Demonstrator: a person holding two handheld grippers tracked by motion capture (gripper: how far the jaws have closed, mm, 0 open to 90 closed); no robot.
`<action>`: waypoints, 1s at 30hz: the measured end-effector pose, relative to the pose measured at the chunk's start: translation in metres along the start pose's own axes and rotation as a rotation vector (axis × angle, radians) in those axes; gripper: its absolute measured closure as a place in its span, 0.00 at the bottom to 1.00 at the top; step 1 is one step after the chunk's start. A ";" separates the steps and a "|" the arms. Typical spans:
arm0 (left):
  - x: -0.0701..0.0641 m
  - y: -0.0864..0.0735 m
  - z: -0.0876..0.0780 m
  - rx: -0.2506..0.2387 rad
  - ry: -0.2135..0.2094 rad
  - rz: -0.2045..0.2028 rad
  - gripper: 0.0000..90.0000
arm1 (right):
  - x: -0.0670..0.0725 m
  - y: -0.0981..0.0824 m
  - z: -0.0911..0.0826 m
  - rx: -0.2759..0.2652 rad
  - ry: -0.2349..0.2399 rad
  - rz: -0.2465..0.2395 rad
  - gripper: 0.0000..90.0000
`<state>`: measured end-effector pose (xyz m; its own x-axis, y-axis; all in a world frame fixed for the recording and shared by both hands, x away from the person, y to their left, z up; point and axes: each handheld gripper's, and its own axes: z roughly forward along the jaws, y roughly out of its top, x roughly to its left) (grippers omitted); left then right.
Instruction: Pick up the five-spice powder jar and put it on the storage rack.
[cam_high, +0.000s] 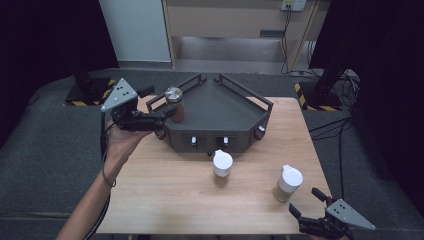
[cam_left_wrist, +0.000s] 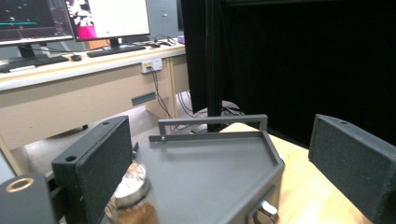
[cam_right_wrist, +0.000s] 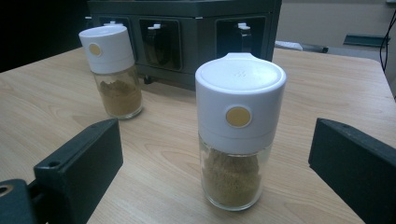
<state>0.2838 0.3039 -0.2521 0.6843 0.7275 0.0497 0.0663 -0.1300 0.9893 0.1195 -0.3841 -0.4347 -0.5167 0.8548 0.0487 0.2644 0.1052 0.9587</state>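
The metal-lidded jar (cam_high: 175, 104) stood upright on the dark rack's (cam_high: 220, 112) left corner, just beside my left gripper (cam_high: 167, 116), whose jaws were spread apart. 2 white-capped spice jars (cam_high: 222, 168) (cam_high: 288, 183) stood on the wooden table (cam_high: 165, 190); my right gripper (cam_high: 306, 202) gaped wide near the right one.

A light wooden worktop (cam_high: 165, 190) carries a dark grey angular rack (cam_high: 220, 117) at its far side. Nearer, two upright white-capped spice jars stand well apart: one (cam_high: 222, 168) just before the rack, the other (cam_high: 287, 183) toward the right edge.
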 end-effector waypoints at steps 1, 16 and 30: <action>-0.002 -0.002 -0.003 0.001 0.003 0.010 0.06 | 0.000 0.000 0.000 0.000 -0.001 0.000 0.03; -0.016 -0.053 -0.040 -0.015 -0.014 -0.016 0.06 | 0.001 0.001 0.000 0.004 -0.004 -0.002 0.03; -0.024 -0.106 -0.063 0.003 -0.012 -0.042 0.07 | 0.001 0.001 0.000 0.006 -0.005 -0.004 0.03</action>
<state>0.2150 0.3425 -0.3498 0.6893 0.7245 0.0070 0.0971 -0.1019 0.9900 0.1193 -0.3828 -0.4340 -0.5135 0.8570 0.0438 0.2672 0.1112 0.9572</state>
